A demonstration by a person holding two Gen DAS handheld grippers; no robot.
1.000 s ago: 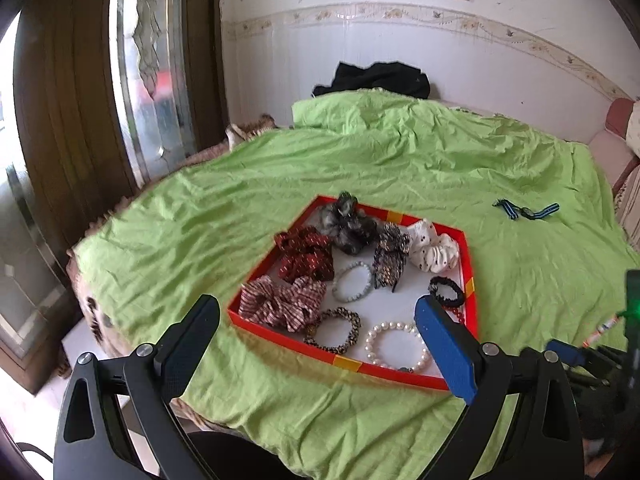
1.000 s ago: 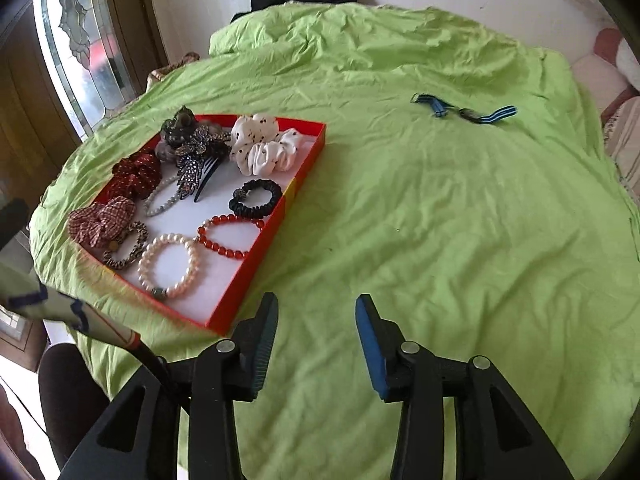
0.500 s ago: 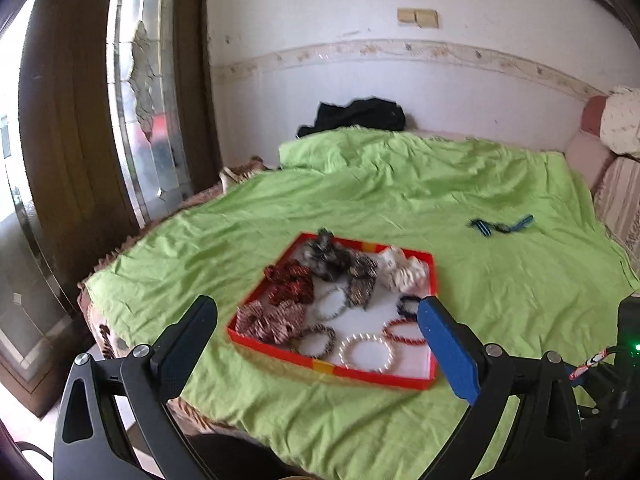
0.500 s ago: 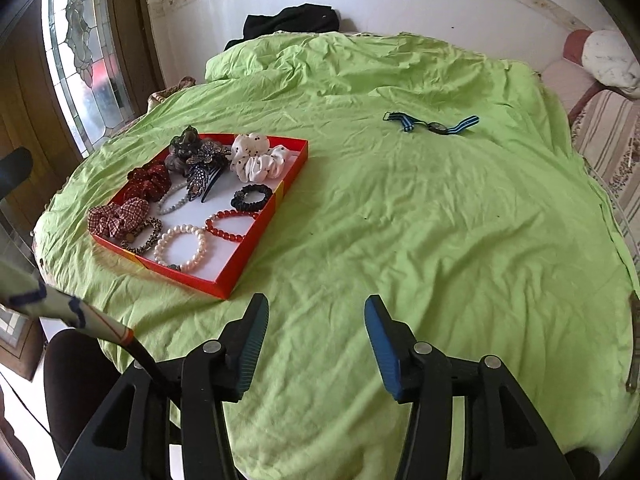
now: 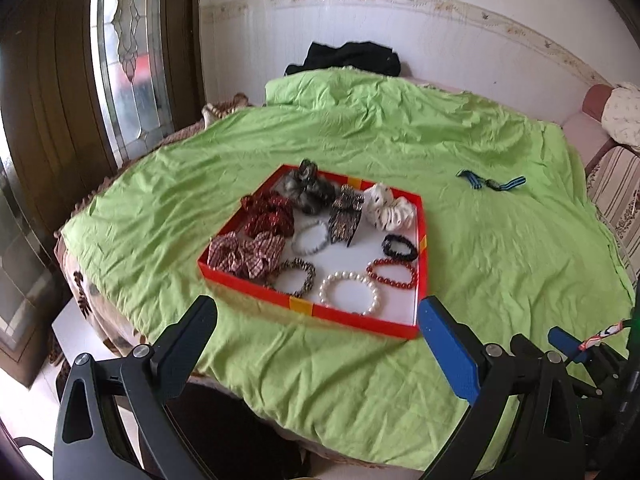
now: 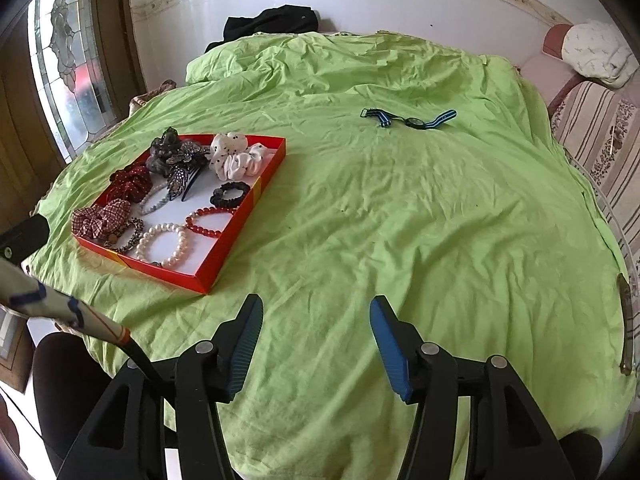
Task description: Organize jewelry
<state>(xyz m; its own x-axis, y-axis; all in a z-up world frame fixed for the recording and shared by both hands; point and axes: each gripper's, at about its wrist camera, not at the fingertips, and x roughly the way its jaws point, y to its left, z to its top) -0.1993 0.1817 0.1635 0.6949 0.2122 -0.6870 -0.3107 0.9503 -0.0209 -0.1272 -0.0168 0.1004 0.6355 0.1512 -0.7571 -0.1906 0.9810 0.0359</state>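
Note:
A red tray [image 5: 352,322] [image 6: 244,218] lies on the green sheet and holds several scrunchies, a hair claw, a white pearl bracelet [image 5: 349,293] [image 6: 162,244], a red bead bracelet [image 5: 392,273] [image 6: 208,220] and a black hair tie [image 5: 399,246]. A blue-striped wristwatch [image 5: 491,181] [image 6: 408,119] lies alone on the sheet, far right of the tray. My left gripper [image 5: 316,334] is open and empty, just in front of the tray. My right gripper [image 6: 316,332] is open and empty over bare sheet, right of the tray.
The green sheet [image 6: 400,220] covers a bed against a white wall. A black garment [image 5: 352,58] lies at the far end. A wooden door with patterned glass [image 5: 128,52] stands left. A striped sofa with a cushion [image 6: 592,80] is on the right.
Both grippers have pulled back and risen from the bed over the last second, so the tray and watch look smaller. Both stayed open and empty. Nothing on the bed moved.

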